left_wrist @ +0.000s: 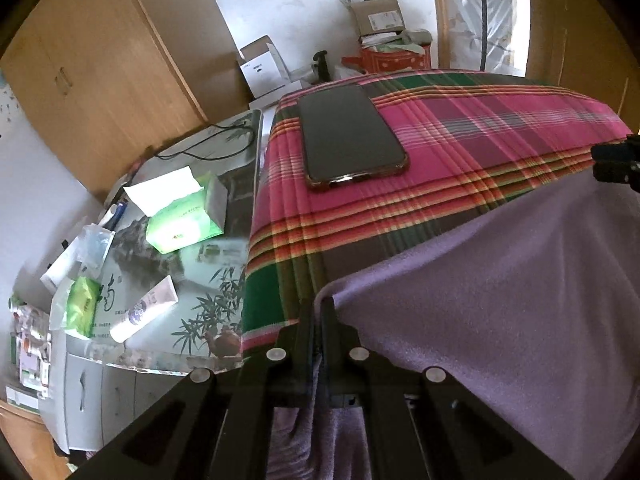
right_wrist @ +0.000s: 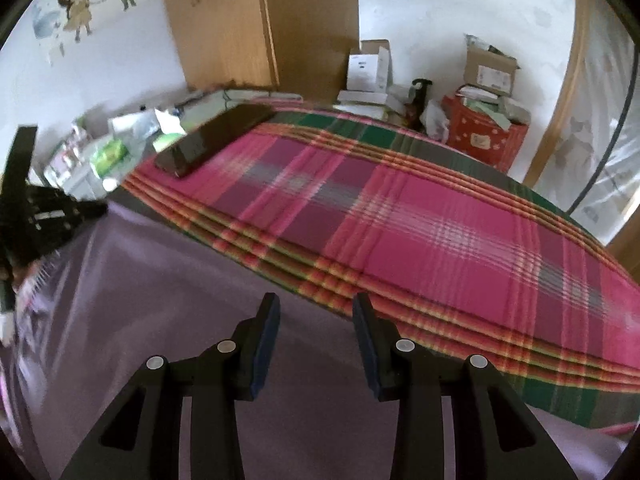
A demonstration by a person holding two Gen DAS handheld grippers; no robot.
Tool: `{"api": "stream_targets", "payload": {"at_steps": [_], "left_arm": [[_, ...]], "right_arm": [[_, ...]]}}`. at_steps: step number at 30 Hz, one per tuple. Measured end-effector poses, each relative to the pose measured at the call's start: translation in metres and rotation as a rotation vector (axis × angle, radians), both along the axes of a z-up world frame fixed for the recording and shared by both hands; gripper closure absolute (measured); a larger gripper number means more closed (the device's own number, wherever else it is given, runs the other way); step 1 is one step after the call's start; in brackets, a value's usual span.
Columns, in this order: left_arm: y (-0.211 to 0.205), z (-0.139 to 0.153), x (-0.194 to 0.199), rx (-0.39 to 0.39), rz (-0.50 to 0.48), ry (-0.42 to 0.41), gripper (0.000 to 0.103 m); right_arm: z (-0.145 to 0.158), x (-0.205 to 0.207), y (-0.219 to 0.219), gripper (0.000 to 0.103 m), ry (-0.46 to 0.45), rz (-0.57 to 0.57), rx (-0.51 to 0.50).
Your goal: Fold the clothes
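A purple garment (left_wrist: pixel 500 300) lies spread over a plaid bedspread (left_wrist: pixel 460 136). My left gripper (left_wrist: pixel 318 308) is shut on the garment's left corner, with the cloth edge pinched between its black fingers and hanging down below them. In the right wrist view the same purple garment (right_wrist: pixel 168 288) fills the lower left. My right gripper (right_wrist: pixel 316 312) hovers over its far edge with its jaws apart and nothing between the blue pads. The left gripper (right_wrist: pixel 44 216) shows at the left edge of that view; the right gripper's tip (left_wrist: pixel 616 164) shows at the right edge of the left view.
A dark phone (left_wrist: pixel 348 136) lies on the bedspread near its far left corner. Left of the bed stands a low cabinet (left_wrist: pixel 192 280) with tissue packs, a tube and a cable on it. Cardboard boxes (right_wrist: pixel 488 68) and a red box (right_wrist: pixel 484 136) stand by the far wall.
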State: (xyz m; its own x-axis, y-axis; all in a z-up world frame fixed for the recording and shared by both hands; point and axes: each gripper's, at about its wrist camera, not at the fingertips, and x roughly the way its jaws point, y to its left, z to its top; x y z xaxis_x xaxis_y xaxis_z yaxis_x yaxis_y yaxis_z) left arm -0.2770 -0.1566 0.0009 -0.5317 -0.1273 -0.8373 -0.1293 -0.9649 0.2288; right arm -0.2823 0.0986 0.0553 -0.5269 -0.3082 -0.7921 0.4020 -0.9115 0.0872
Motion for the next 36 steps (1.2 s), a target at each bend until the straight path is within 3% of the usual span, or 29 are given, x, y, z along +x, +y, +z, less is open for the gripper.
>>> {"api": "stream_targets", "payload": {"at_steps": [8,20,24,27,29,30,31,36], "left_arm": [[-0.007,0.001,0.001,0.051,0.018,0.007,0.099],[-0.009,0.001,0.002,0.076,0.024,0.016,0.099],[-0.009,0.001,0.003,0.077,0.029,0.017,0.099],[-0.008,0.001,0.003,0.078,0.032,0.018,0.099],[-0.008,0.001,0.004,0.082,0.036,0.017,0.099],[-0.007,0.001,0.004,0.083,0.037,0.016,0.099],[-0.007,0.001,0.004,0.085,0.037,0.016,0.099],[-0.008,0.001,0.004,0.090,0.036,0.015,0.099]], "right_arm": [[-0.016,-0.016,-0.017,0.064,-0.052,0.029,0.033],[-0.016,0.004,-0.033,0.065,-0.006,0.143,0.124],[-0.016,0.003,-0.029,0.065,-0.031,0.139,0.099],[-0.016,0.002,-0.031,0.068,-0.041,0.146,0.103],[-0.015,0.004,-0.035,0.084,-0.039,0.169,0.108],[-0.015,0.006,-0.039,0.096,-0.020,0.177,0.130],[-0.015,0.009,-0.044,0.100,0.002,0.185,0.157],[-0.010,0.008,-0.051,0.101,0.128,0.121,0.233]]}}
